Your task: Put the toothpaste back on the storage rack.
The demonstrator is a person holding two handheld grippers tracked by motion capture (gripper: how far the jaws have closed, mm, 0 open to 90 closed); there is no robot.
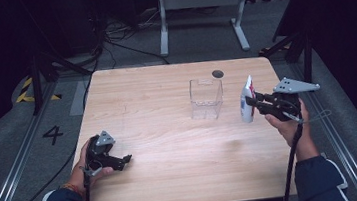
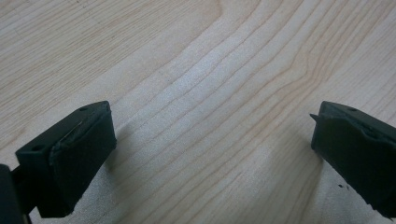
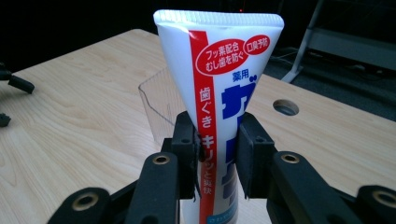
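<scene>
The right claw (image 3: pixel 215 154) was pinching a white toothpaste tube with a red stripe and blue letters (image 3: pixel 219 93). It held the tube by its middle, standing up, with the flat crimped end on top. The tube was up in the air, just to the right of the small clear plastic box (image 1: pixel 206 97), and did not touch it. The box stood open on the light wooden tabletop (image 1: pixel 171 146), near the little round hole (image 1: pixel 217 74) at the far edge. The left claw (image 1: pixel 122 161) sat low over the tabletop, well apart from the box on its left, with its jaws spread wide and nothing between them. The tube looked soft and smooth, so it could slip or tip in the claw. It could also bump the light box and knock it over.
</scene>
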